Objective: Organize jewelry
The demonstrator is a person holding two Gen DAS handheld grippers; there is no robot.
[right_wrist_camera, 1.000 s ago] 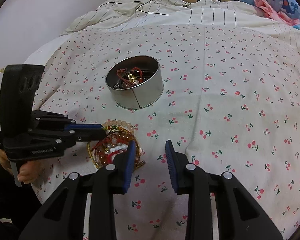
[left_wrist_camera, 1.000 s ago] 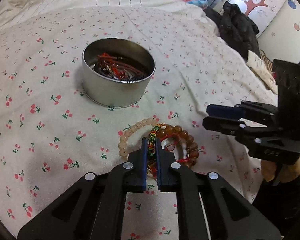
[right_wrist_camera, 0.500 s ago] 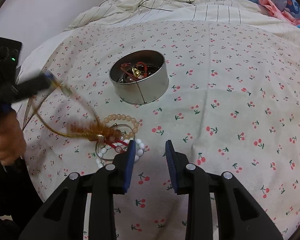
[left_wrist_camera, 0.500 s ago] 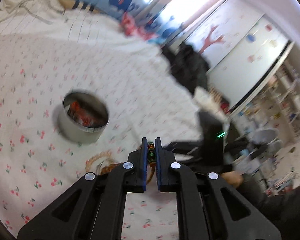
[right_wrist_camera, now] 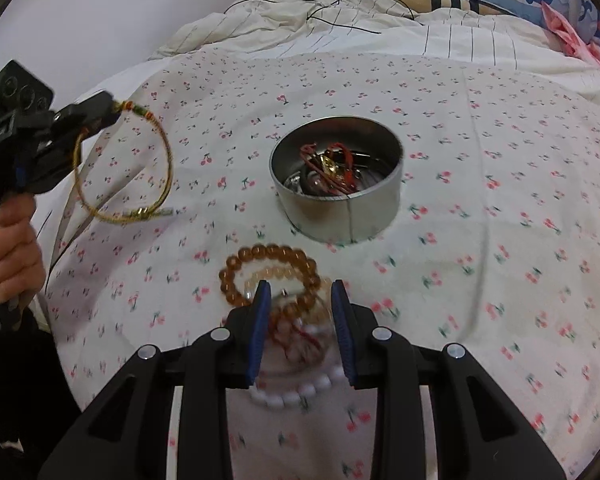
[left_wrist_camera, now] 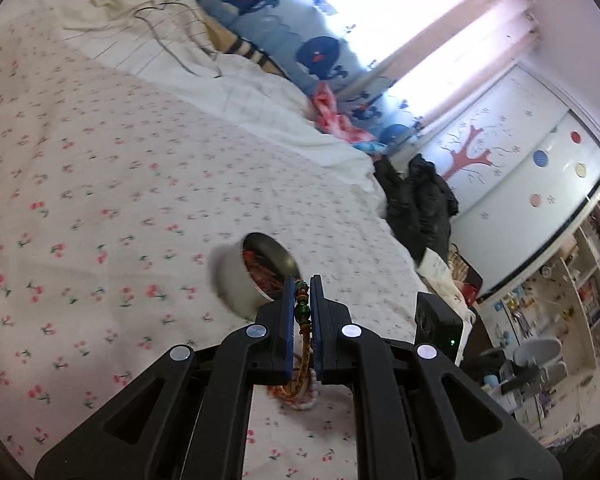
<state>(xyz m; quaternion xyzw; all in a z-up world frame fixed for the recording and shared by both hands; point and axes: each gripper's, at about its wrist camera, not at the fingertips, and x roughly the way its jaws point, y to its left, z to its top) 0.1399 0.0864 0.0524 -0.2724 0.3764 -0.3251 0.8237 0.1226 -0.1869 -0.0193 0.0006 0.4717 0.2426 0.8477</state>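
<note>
My left gripper (left_wrist_camera: 301,286) is shut on a gold cord bracelet with green and red beads (left_wrist_camera: 302,312). In the right wrist view the left gripper (right_wrist_camera: 110,110) holds that bracelet (right_wrist_camera: 124,168) in the air, left of the round metal tin (right_wrist_camera: 336,208). The tin holds red cords and a gold piece. In the left wrist view the tin (left_wrist_camera: 252,272) shows just beyond the fingertips. My right gripper (right_wrist_camera: 298,292) is open, its jaws over a pile of amber (right_wrist_camera: 268,256), pale and white (right_wrist_camera: 296,396) bead bracelets on the cherry-print sheet.
A rumpled striped quilt (right_wrist_camera: 340,20) with a black cable lies at the far side of the bed. Dark clothes (left_wrist_camera: 420,208) hang off the bed's right side near a wardrobe (left_wrist_camera: 520,184). The bed edge (right_wrist_camera: 60,240) drops off at left.
My left gripper has lifted the gold cord bracelet off the pile and swung it up to the left. My right gripper has moved over the remaining bead bracelets.
</note>
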